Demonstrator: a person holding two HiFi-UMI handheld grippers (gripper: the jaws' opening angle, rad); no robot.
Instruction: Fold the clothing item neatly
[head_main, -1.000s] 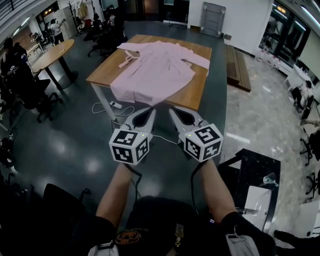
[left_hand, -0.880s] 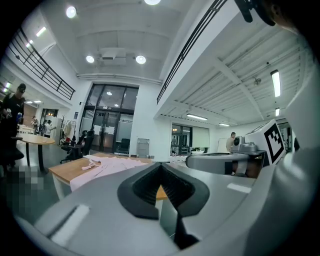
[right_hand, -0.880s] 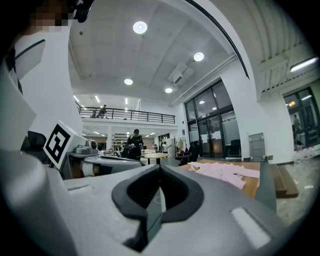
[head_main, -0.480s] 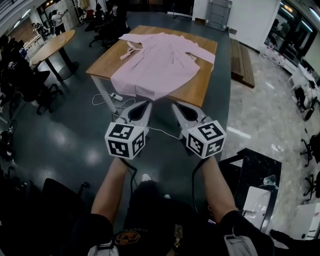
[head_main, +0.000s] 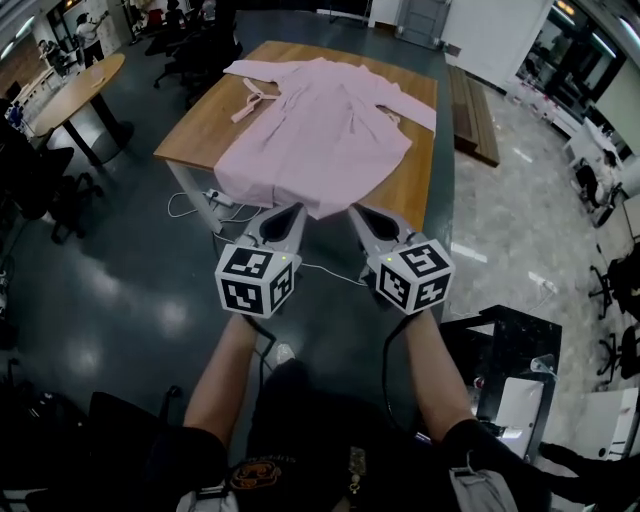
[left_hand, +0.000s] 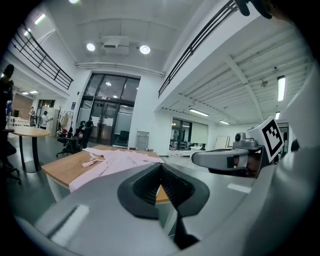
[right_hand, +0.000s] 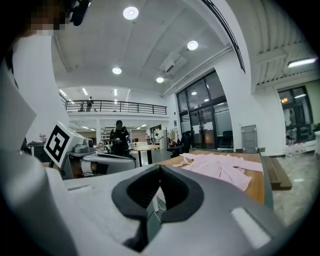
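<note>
Head view: pink garment (head_main: 320, 130) lies spread on the wooden table (head_main: 195, 130) at twelve o'clock; left gripper (head_main: 292, 214) and right gripper (head_main: 358, 214), both closed and empty, hover at its six o'clock.

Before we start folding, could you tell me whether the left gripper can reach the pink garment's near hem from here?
Probably not yet: the left gripper, jaws shut, is held short of the table, with the pink garment lying further ahead. Nothing I can see stands in between.
</note>
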